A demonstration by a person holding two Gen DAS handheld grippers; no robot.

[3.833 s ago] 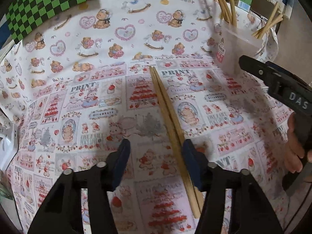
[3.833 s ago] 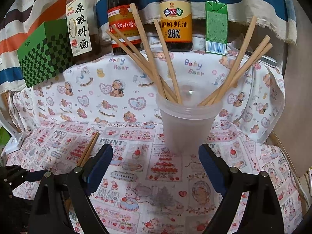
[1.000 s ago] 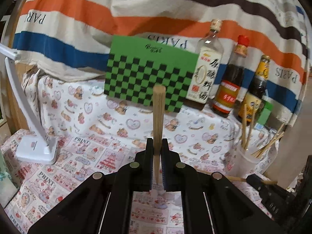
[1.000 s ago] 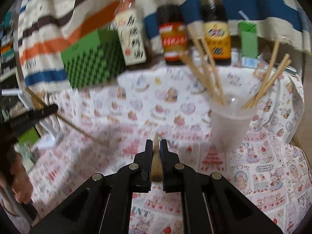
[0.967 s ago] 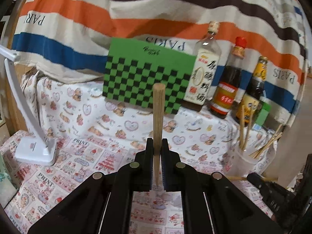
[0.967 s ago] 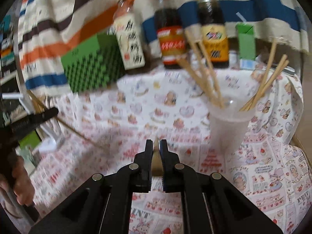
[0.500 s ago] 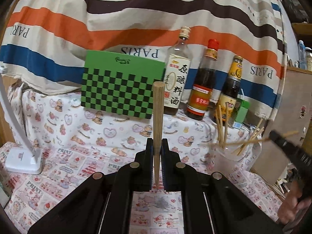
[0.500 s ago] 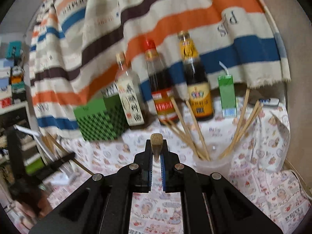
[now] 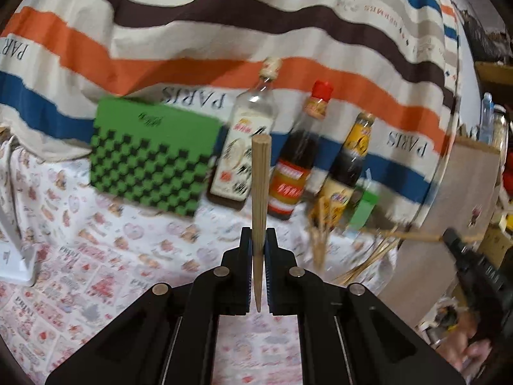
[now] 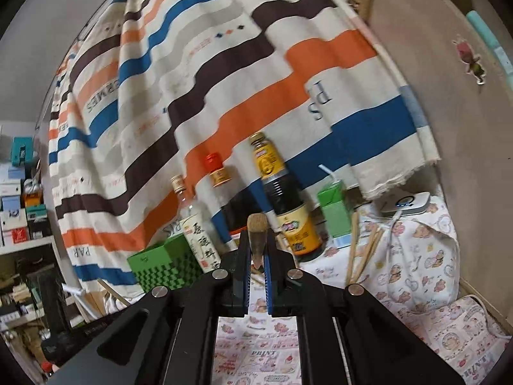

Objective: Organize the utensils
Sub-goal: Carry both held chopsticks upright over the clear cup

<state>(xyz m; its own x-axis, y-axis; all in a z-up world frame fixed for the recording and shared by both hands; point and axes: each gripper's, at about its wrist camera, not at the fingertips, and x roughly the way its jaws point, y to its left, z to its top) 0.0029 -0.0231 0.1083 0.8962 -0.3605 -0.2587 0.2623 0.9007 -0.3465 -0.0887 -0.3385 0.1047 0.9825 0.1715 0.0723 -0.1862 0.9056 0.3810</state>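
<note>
In the left wrist view the left gripper [image 9: 258, 266] is clamped on one wooden chopstick [image 9: 260, 192], which stands upright between the jaws with its thick end on top. The cup with the other chopsticks [image 9: 320, 237] is blurred, so its rim is hard to make out. At the right edge the right gripper [image 9: 455, 243] is partly cut off; a second chopstick [image 9: 413, 235] sticks out of it sideways above the cup. The table carries a bear-print cloth [image 9: 96, 256]. Behind it stand a green checkered box [image 9: 150, 166] and three bottles [image 9: 291, 166] before a striped curtain [image 9: 192, 32].

In the right wrist view the right gripper [image 10: 257, 269] is closed on the second chopstick [image 10: 256, 234]; only its thick end shows, foreshortened. The cup itself is hidden behind the jaws; a few chopsticks [image 10: 362, 250] rise beside a green carton [image 10: 335, 215]. Shelves with boxes [image 10: 19, 199] fill the dim left side.
</note>
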